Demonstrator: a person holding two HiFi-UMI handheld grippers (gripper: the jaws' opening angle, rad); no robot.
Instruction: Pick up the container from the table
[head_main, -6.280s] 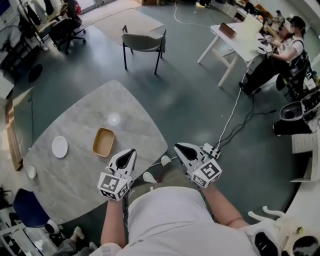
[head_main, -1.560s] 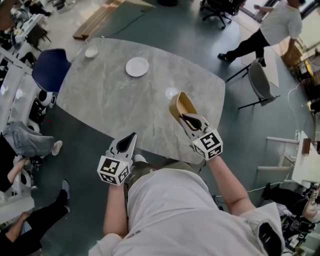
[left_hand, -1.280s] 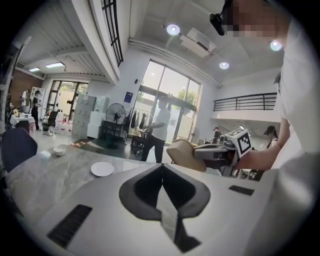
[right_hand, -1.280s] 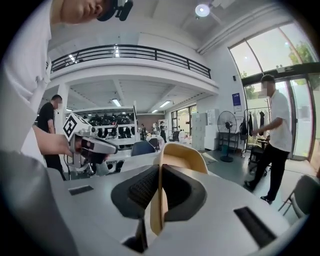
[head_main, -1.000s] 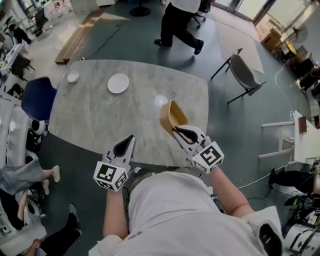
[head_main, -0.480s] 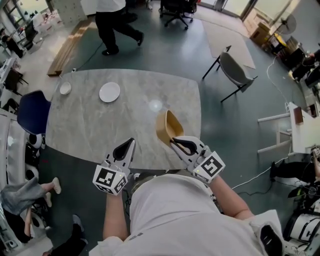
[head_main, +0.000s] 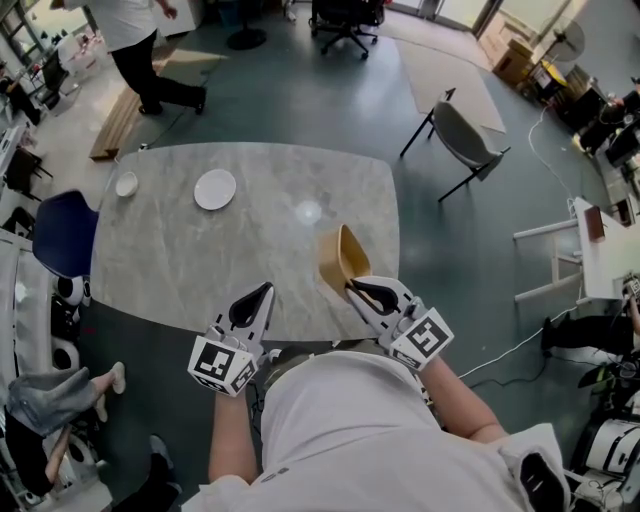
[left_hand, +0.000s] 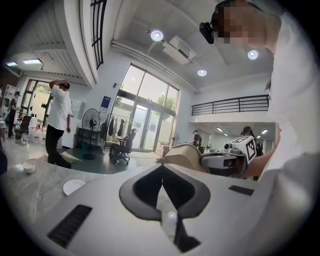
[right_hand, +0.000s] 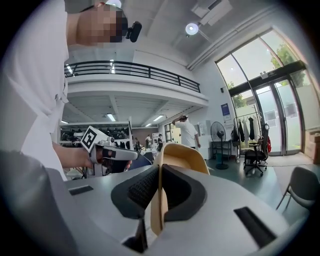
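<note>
Holding the tan oval plastic container (head_main: 340, 258) by its wall was the right gripper (head_main: 352, 288), jaws clamped on the thin rim so the tub stood tipped up on edge, open side facing away from the person. From the head view it hung over the near edge of the grey marble-look table (head_main: 200, 260), and the right gripper view showed nothing but open room under and behind it, so I'd say it was off the surface and the pick-up itself was basically done. The left gripper (head_main: 258, 295) sat just beside it at the table's near edge, jaws pressed together with nothing between them, doing no work. A round white plate (head_main: 215, 189) and a small white bowl (head_main: 126, 184) sat well apart at the far left of the table, untouched. My guess on what comes next: just keep that pinch firm and level, since a grip on one thin wall lets the tub swing or slip if the wrist rolls.
</note>
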